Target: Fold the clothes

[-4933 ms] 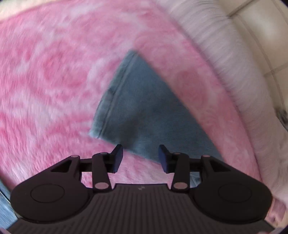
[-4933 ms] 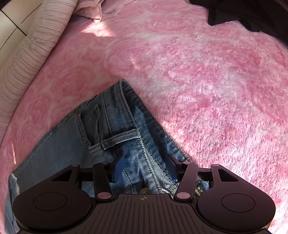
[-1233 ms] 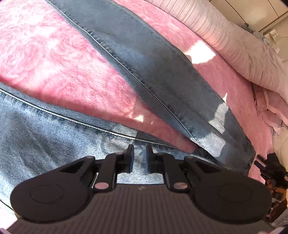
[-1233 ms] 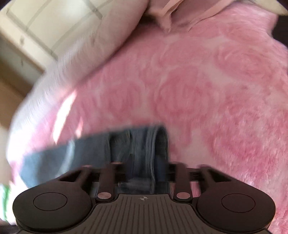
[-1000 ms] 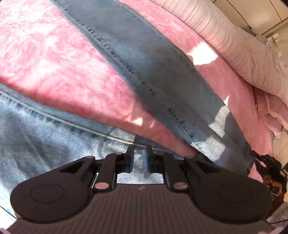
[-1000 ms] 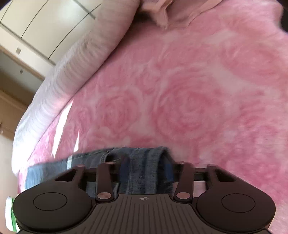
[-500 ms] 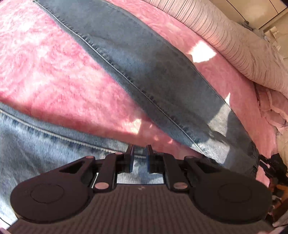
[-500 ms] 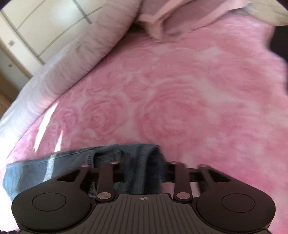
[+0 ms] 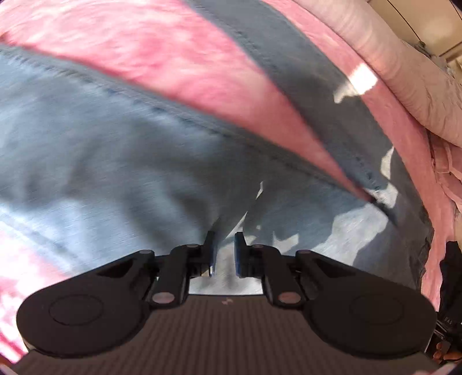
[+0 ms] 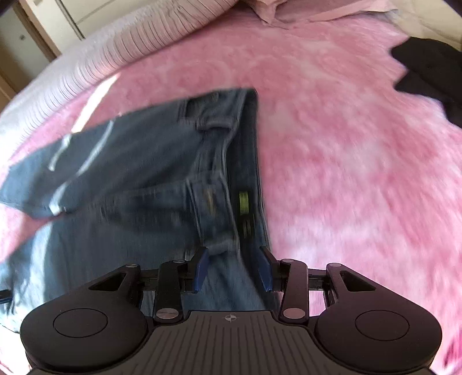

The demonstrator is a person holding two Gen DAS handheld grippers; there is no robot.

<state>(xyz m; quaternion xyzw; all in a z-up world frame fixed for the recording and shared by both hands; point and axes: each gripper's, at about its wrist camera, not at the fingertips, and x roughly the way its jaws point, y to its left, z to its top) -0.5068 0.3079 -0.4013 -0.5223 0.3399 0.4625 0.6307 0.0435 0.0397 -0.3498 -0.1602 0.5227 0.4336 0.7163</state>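
Note:
A pair of blue jeans [image 9: 121,161] lies on a fluffy pink blanket [image 9: 161,57]. In the left wrist view my left gripper [image 9: 224,249] is shut on a pinched fold of the near leg; the other leg [image 9: 326,95] runs away to the upper right. In the right wrist view my right gripper [image 10: 234,266] is partly open with the jeans' waistband [image 10: 228,184] lying between its fingers; a green label [image 10: 244,202] shows inside the waist. Both views are motion-blurred.
A pale striped duvet [image 10: 95,54] runs along the bed's far edge, also in the left wrist view [image 9: 404,72]. A black garment [image 10: 430,69] lies at the right. Pink cloth [image 10: 291,11] is bunched at the head of the bed.
The left gripper has moved over the near leg, still shut on it. The right gripper has widened and pulled back; the waistband now lies flat, stretched out ahead of it.

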